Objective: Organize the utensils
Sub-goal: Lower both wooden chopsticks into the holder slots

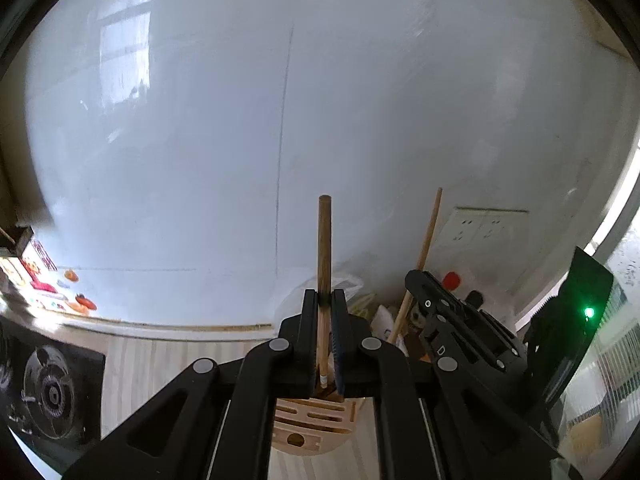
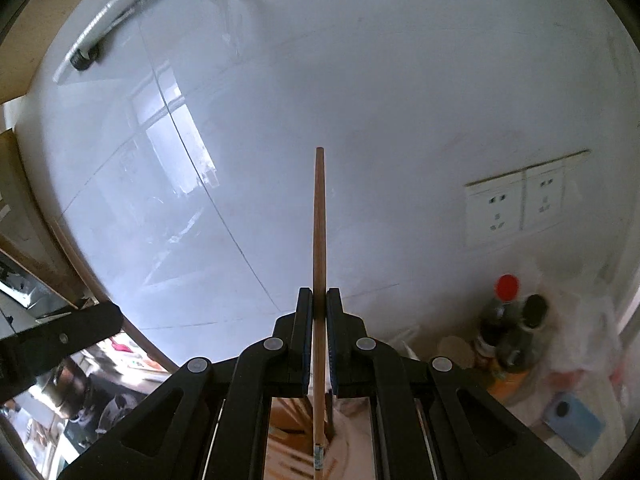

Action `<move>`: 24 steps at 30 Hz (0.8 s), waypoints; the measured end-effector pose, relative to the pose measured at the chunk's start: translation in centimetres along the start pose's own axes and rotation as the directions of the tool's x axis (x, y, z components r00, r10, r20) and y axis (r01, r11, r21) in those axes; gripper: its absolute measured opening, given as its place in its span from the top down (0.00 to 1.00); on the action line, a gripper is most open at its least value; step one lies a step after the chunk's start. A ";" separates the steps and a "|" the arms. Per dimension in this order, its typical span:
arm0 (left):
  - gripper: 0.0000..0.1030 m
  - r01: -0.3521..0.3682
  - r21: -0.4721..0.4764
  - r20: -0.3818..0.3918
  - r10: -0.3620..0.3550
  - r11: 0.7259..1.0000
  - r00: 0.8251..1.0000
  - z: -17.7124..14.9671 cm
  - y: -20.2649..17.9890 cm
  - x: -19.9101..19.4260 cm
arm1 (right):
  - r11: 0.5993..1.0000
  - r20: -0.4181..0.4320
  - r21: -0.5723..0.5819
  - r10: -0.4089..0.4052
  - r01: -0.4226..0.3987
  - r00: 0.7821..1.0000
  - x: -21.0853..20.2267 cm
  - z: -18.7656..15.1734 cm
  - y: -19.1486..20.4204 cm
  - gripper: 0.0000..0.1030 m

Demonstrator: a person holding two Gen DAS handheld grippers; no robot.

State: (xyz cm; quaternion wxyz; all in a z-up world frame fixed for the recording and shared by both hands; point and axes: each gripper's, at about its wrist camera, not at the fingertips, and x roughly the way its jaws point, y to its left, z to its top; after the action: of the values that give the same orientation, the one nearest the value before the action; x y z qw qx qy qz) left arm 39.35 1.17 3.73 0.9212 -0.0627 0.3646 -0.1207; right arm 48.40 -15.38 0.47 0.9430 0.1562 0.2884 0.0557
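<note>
Left gripper (image 1: 325, 300): clamped on a dark wooden stick (image 1: 325, 240); the jaws pinch it low on its length, and most of the shaft rises upright past the fingertips.
Left stick, lower end: it runs down between the fingers (image 1: 309, 340) to a pale tip with a small band, just above the holder (image 1: 312, 426).
Holder: a pale wooden block with slots and one round hole on top, directly under the left gripper on the light wood counter (image 1: 168, 368).
Right gripper (image 2: 319, 304): clamped on a lighter, thinner stick (image 2: 319, 220); the jaws meet on its shaft, which stands upright and tapers toward the top.
Right stick, lower end: it passes down between the fingers (image 2: 304, 340) to a banded tip over blurred wood below; what it sits in cannot be told.
Grippers to each other: in the left view the right gripper (image 1: 416, 280) and its stick (image 1: 428, 232) stand near, to the right and leaning slightly.
Edges: a white wall (image 1: 360, 100) close ahead, with sockets (image 2: 520, 208) on it; the stove (image 1: 48, 392) at the counter's left.
Clutter: bottles (image 2: 508, 332) and a plastic bag (image 2: 580, 340) crowd the right corner, with a blue box (image 2: 576, 420) in front.
Open room: bare wall above both stick tops, and bare counter between stove and holder.
</note>
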 end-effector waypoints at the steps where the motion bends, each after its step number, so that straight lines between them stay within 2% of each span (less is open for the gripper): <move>1: 0.96 -0.002 -0.005 -0.014 0.001 1.000 1.000 -0.1 0.2 0.6 | 1.000 0.003 0.004 0.005 -0.005 1.000 0.7 -0.4 0.0 0.93; 10: 0.96 0.006 -0.030 -0.110 -0.009 1.000 0.994 -0.8 1.4 3.5 | 1.000 0.085 0.009 0.019 -0.020 0.996 3.2 -3.5 -0.1 0.93; 14: 0.96 0.027 -0.036 -0.144 -0.032 0.999 0.989 -1.3 1.8 4.4 | 1.000 0.086 -0.020 0.019 -0.017 0.996 3.5 -4.5 0.3 0.93; 24: 0.96 0.034 -0.043 -0.171 -0.041 0.998 0.984 -2.0 2.2 4.8 | 0.999 0.164 -0.031 0.020 -0.016 0.986 2.1 -5.6 0.3 0.93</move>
State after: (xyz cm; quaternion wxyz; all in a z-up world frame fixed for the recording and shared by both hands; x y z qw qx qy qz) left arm 41.75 1.95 -1.30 0.8823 -0.0774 0.4440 -0.1355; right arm 47.02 -13.16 -4.94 0.9653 0.1487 0.2075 0.0554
